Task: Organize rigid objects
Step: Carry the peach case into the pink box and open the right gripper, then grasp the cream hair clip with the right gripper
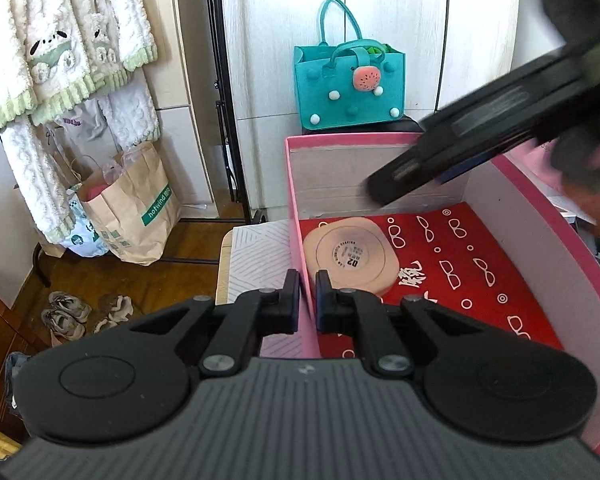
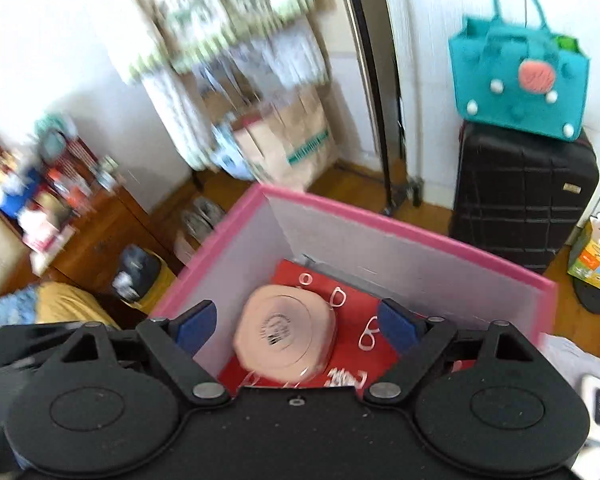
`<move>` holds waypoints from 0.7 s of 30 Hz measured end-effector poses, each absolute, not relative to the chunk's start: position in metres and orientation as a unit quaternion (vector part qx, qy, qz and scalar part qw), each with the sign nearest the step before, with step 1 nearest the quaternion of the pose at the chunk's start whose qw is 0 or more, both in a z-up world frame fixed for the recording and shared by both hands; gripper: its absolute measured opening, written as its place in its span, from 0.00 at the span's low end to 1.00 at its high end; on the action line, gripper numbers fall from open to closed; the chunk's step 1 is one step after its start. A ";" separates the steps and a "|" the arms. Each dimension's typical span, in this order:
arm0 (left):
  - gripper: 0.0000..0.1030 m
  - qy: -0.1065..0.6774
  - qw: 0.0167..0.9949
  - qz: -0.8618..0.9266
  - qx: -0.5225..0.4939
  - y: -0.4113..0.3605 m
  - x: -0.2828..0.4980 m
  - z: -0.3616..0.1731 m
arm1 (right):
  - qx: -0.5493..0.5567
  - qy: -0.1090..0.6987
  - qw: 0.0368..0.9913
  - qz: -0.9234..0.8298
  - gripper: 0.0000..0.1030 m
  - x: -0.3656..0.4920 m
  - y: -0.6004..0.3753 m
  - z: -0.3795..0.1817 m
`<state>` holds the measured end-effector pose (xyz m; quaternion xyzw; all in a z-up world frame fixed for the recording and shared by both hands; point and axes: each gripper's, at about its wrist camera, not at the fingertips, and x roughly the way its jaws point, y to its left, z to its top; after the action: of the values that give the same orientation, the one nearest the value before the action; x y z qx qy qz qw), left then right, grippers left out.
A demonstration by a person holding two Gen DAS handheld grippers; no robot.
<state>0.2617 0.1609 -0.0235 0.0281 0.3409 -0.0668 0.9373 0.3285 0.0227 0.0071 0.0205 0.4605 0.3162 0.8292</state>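
Peach round plastic case (image 2: 286, 334) lies flat in your pink cardboard box (image 2: 400, 216), right below your right claw (image 2: 296, 326), whose 2 fingers are wide apart. Your left claw (image 1: 308, 300) pinches the box wall.

L gripper (image 1: 308, 300): low in its own view, pointing fwd and slightly down. Fingers nearly together, narrow gap only; blue pads (image 1: 321, 300) face each other across a thin upright edge that sits in the gap. Pad contact w/ that edge: can't tell.

R gripper (image 2: 296, 326): fingers spread wide, blue pads (image 2: 196, 326) well apart, nothing between them touching. Tilted down. View motion-blurred.

From L cam, R gripper (image 1: 496, 120) enters from upper right, angled down-left, blurred. Part of the person's hand (image 1: 596, 196) visible behind it at right edge.
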 end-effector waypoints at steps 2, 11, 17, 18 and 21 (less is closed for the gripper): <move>0.07 0.342 0.937 -0.066 0.030 0.160 0.260 -0.024 | 0.037 0.451 0.834 0.316 0.88 0.310 -0.001 0.026; 0.07 0.343 0.936 -0.065 0.031 0.161 0.260 -0.023 | 0.078 0.397 0.870 0.283 0.88 0.216 -0.099 0.060; 0.07 0.343 0.937 -0.063 0.027 0.162 0.260 -0.024 | 0.023 0.392 0.899 0.191 0.88 0.156 -0.136 0.023; 0.07 0.343 0.937 -0.064 0.028 0.162 0.259 -0.023 | 0.023 0.393 0.902 0.178 0.87 0.148 -0.141 0.014; 0.07 0.343 0.937 -0.063 0.025 0.162 0.260 -0.023 | 0.024 0.386 0.911 0.143 0.87 0.125 -0.153 -0.015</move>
<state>0.2598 0.1622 -0.0234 0.0249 0.3434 -0.0626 0.9368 0.1250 -0.1533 -0.0154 0.0243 0.3865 0.1425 0.9109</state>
